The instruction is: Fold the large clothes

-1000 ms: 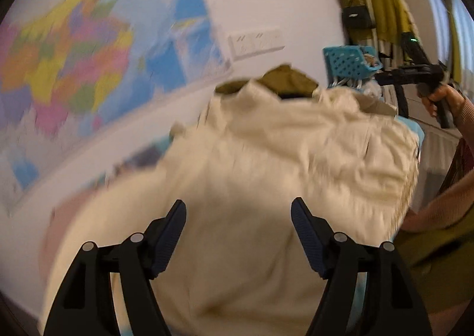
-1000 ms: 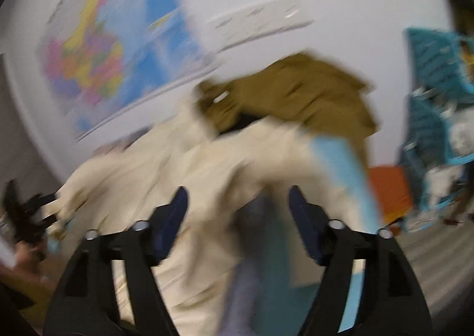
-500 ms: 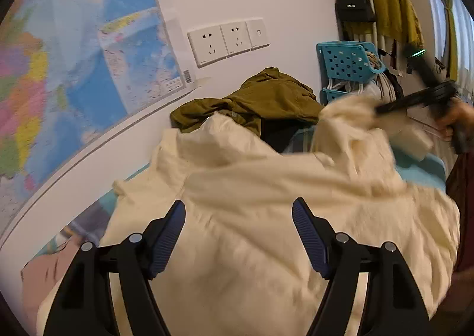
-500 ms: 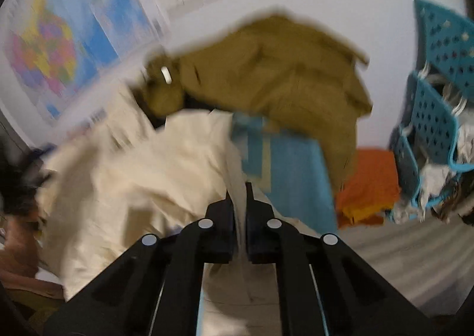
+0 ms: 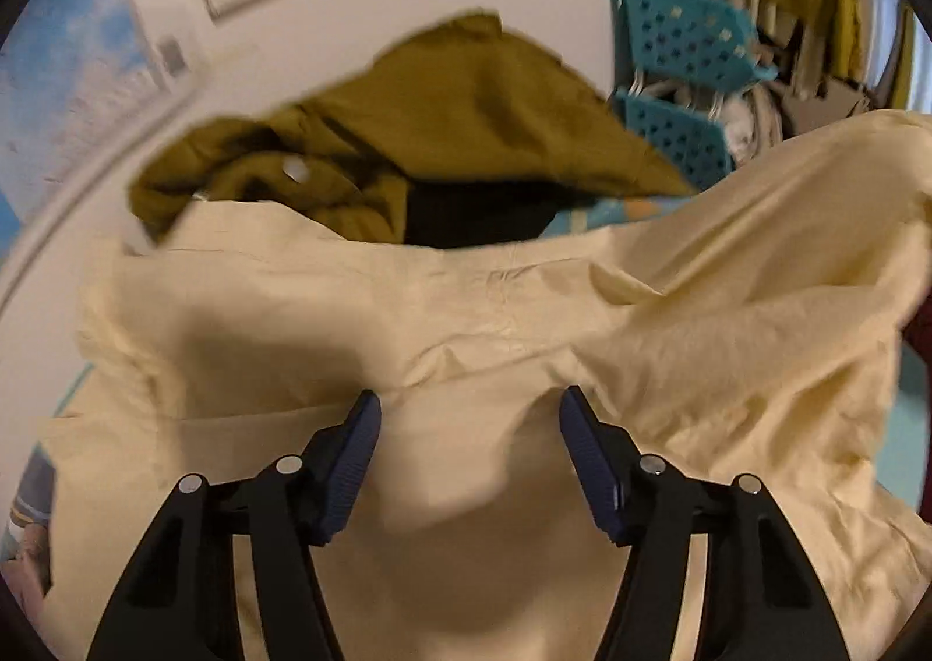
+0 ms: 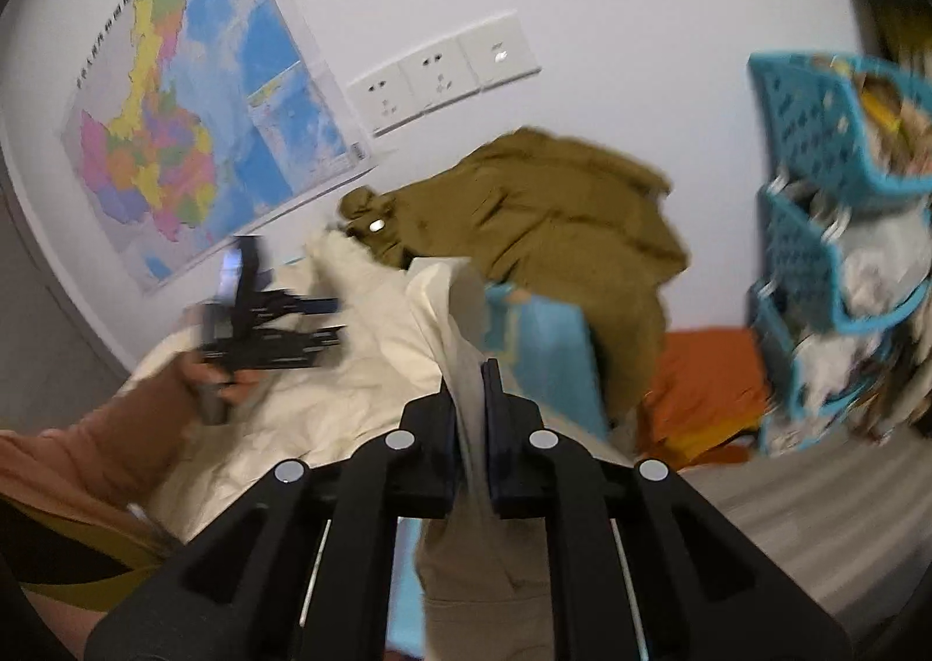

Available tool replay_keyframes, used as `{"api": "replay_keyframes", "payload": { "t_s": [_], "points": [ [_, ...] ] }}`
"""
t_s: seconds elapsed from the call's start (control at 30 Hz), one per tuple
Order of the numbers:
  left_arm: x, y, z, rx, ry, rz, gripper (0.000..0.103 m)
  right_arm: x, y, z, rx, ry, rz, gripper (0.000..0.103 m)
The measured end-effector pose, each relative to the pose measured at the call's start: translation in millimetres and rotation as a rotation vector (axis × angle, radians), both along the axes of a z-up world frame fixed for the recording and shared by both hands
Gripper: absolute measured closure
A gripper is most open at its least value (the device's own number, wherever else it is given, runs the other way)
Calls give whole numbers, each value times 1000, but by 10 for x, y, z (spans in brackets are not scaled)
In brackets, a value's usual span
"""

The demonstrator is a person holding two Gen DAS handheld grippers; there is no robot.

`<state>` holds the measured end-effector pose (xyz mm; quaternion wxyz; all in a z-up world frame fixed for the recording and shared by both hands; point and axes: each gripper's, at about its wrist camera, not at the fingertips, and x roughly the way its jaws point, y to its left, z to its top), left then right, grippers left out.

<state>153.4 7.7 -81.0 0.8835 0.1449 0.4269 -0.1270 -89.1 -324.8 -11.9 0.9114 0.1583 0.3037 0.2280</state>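
Black tongs (image 6: pixel 470 416), blue pads (image 5: pixel 356 457); peach sleeve (image 6: pixel 87 451).

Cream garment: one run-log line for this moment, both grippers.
right gripper: shut on cream garment edge | left gripper: closing, fingers not pressing cloth | olive garment: behind, untouched

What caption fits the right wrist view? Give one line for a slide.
Right tool pinches the cream garment; olive jacket heaped behind, near the wall map.
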Motion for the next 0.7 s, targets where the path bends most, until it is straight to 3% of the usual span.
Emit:
{"api": "replay_keyframes", "payload": {
  "t_s": [0.07, 0.2, 0.33, 0.53, 0.7],
  "points": [
    [102, -24, -37, 2, 10, 21, 41, -83, 155, 47, -7, -11, 67, 93],
    [299, 106, 56, -99, 25, 87, 41, -251, 596, 144, -30, -46, 244, 87],
    [310, 205, 121, -168, 25, 97, 41, -202, 840, 178, 5, -14, 309, 86],
    [80, 235, 400, -237, -11, 41, 41, -118, 1263, 665, 108, -67, 453, 86],
    [-456, 709, 926, -267, -142, 27, 38, 144, 2200, 894, 88, -40, 618, 84]
  ]
}}
